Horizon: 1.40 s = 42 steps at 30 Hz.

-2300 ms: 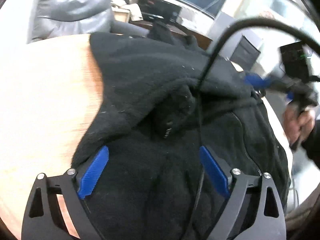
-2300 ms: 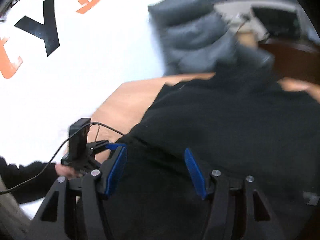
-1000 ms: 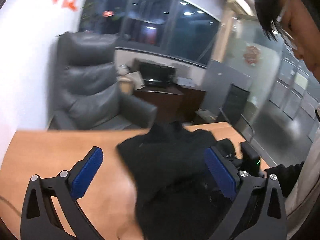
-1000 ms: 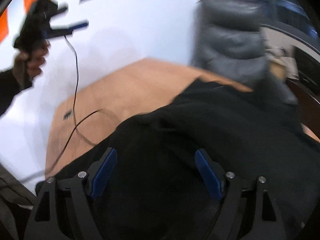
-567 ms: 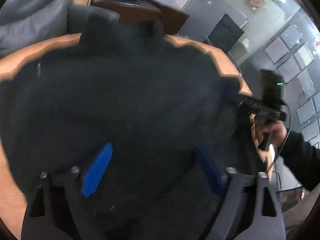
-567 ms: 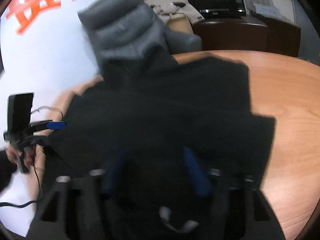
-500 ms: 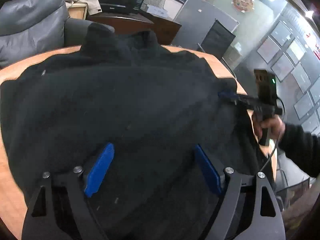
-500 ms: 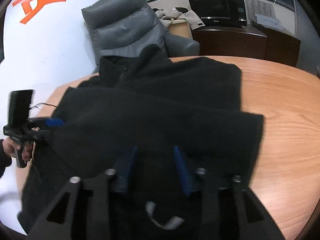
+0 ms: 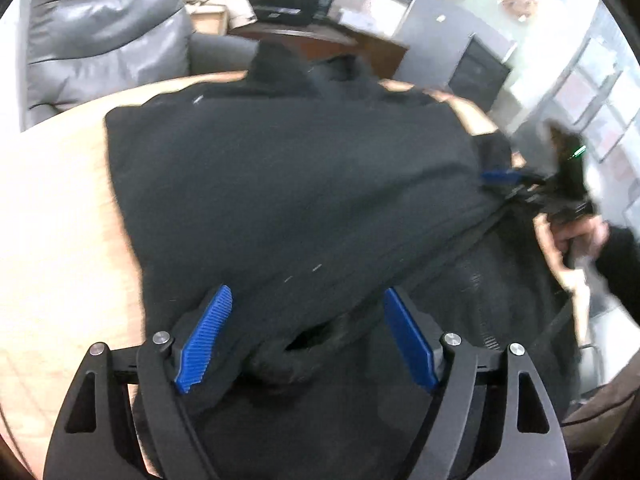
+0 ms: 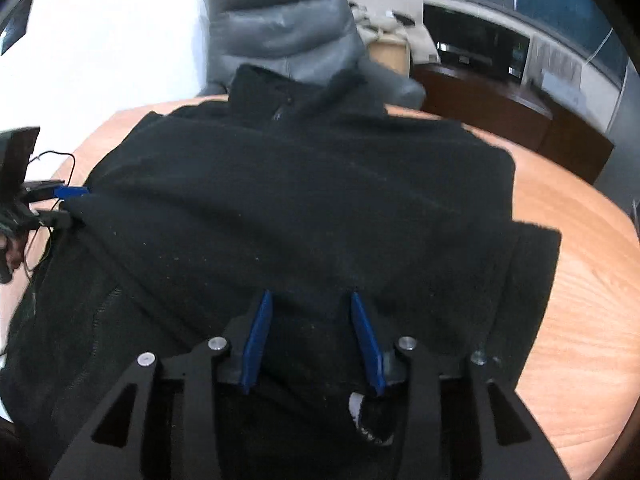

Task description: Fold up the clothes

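Note:
A black fleece jacket (image 9: 288,184) (image 10: 304,200) lies on the wooden table (image 9: 52,220), collar at the far edge, with a layer folded over its body. My left gripper (image 9: 307,294) is low over the near left part. Its jaws are opening, and a bunched roll of fabric (image 9: 296,356) lies between the blue pads without being pinched. My right gripper (image 10: 310,295) is over the near middle with jaws opening and fleece loose between its pads. Each gripper also shows in the other view at the fold's end: the right gripper (image 9: 516,184) and the left gripper (image 10: 68,205).
A grey leather armchair (image 10: 280,24) stands behind the table's far edge. A dark wooden cabinet (image 10: 500,92) with a screen is at the back right. Bare tabletop (image 10: 580,320) lies right of the jacket. A thin cable (image 10: 60,160) trails from the left gripper.
My left gripper came down from high above the table onto the jacket. My right gripper's jaws narrowed on the fleece, then widened again. The jacket lies flatter and more squarely folded.

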Each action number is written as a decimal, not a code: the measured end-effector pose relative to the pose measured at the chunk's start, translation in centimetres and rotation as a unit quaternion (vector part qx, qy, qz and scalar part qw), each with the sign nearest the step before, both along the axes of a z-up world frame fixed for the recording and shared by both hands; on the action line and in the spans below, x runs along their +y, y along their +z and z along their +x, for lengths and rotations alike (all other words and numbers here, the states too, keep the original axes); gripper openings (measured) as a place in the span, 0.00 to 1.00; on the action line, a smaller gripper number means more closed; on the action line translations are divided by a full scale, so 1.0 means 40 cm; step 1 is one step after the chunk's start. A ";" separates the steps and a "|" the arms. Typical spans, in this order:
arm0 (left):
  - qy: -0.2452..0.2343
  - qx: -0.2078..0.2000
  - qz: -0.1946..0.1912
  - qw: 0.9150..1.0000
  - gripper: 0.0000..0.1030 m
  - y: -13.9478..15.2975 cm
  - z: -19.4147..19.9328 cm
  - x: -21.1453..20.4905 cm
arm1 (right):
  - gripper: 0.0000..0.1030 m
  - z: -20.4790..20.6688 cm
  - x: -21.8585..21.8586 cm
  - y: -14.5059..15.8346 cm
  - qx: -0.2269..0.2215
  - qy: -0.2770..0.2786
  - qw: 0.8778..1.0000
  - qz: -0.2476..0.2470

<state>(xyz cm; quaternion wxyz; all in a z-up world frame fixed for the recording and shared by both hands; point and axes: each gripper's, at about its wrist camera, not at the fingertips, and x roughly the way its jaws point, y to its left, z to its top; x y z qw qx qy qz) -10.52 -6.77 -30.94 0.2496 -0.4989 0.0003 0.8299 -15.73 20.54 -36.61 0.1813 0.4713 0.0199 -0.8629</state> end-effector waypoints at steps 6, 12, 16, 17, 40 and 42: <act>0.020 0.006 0.024 0.999 0.77 -0.005 -0.007 -0.039 | 0.61 0.050 -0.120 0.088 0.036 0.106 0.993 0.019; 0.052 0.015 0.024 0.998 0.77 -0.001 0.007 -0.053 | 0.58 0.007 -0.325 0.003 0.037 0.180 0.982 0.044; 0.049 0.027 0.011 0.998 0.79 0.002 0.025 -0.044 | 0.16 -0.037 -0.408 -0.049 0.054 0.190 0.978 0.072; 0.050 0.028 0.012 0.998 0.79 0.002 0.029 -0.045 | 0.13 -0.038 -0.405 -0.044 0.059 0.185 0.979 0.068; 0.060 0.080 0.025 0.995 0.86 0.056 0.019 0.099 | 0.09 -0.053 -0.429 0.220 0.131 0.173 0.976 0.009; 0.089 0.087 0.004 0.992 0.84 0.056 0.020 0.068 | 0.09 -0.047 -0.434 0.216 0.131 0.175 0.976 0.007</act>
